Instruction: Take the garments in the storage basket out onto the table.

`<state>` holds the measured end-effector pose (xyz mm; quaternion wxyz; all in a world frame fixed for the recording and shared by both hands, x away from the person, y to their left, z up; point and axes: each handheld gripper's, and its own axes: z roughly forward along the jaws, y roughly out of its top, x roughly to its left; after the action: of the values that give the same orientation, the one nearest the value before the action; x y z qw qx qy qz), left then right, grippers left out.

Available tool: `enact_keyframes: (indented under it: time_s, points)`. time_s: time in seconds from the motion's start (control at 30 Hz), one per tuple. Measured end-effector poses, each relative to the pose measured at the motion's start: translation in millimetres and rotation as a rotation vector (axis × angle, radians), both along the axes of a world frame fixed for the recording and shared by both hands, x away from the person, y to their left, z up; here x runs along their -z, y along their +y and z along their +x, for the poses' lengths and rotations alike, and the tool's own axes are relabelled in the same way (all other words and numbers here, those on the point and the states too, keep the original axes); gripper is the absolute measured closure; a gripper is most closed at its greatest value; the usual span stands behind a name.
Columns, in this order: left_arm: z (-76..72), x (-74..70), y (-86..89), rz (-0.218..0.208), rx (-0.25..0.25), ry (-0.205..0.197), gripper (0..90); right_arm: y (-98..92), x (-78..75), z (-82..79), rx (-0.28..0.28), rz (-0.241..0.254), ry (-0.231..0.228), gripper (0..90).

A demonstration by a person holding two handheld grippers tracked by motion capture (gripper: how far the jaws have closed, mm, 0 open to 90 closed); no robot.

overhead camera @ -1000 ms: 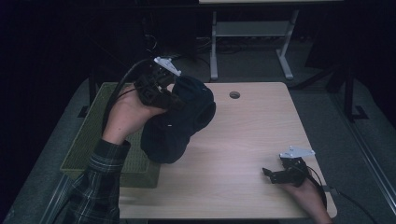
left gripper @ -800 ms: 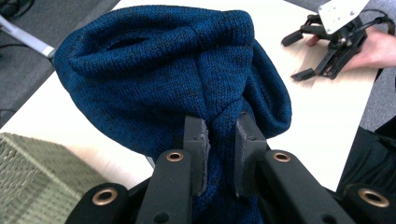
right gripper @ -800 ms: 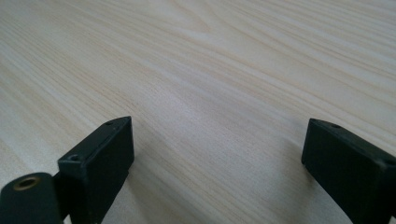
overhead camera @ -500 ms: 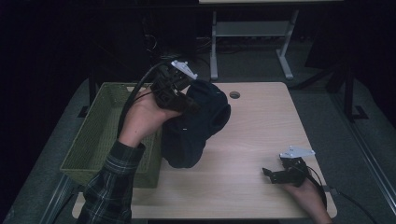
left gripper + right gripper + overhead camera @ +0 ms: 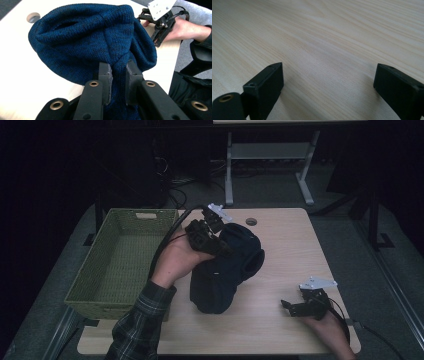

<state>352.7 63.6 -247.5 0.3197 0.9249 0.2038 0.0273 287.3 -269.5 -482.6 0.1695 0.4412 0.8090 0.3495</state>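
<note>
A dark blue knitted beanie hangs over the middle of the wooden table, its lower end touching the top. My left gripper is shut on a fold of the beanie; its two pads pinch the knit between them. Near the table's front right corner my right gripper rests low, held by a hand. In the right gripper view its jaws stand wide apart over bare wood, nothing between them. My right gripper also appears behind the beanie in the left gripper view.
A green woven basket stands at the table's left edge, nothing visible inside. A round cable hole sits at the table's far middle. Beyond the table are a white desk frame and dark floor.
My left gripper has carried the beanie rightward from over the basket's side to the table's middle and lowered it. The right gripper has stayed put.
</note>
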Motion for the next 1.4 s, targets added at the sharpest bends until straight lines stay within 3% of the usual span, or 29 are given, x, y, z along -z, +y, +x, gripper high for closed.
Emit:
enact_keyframes:
  time_s: [0.3,0.57,0.93,1.1,1.4]
  points:
    - [7.0,42.0,-18.4,-0.033,0.01,0.041,78.4,0.0,0.1,0.0,-0.001,-0.001,-0.001,8.9]
    - [21.6,82.1,-33.5,-0.011,0.003,0.102,78.2,-0.1,0.1,0.1,-0.001,-0.002,-0.001,8.9]
    - [41.5,119.7,-51.7,-0.012,-0.037,0.1,78.0,0.1,0.1,0.0,0.0,-0.003,-0.003,8.9]
    - [50.8,132.6,-59.9,0.019,-0.044,0.088,77.8,0.0,0.0,-0.1,0.001,-0.002,0.001,8.9]
    - [71.4,175.5,-72.8,0.091,-0.084,0.125,77.8,0.1,0.0,-0.1,0.001,0.0,0.001,8.9]
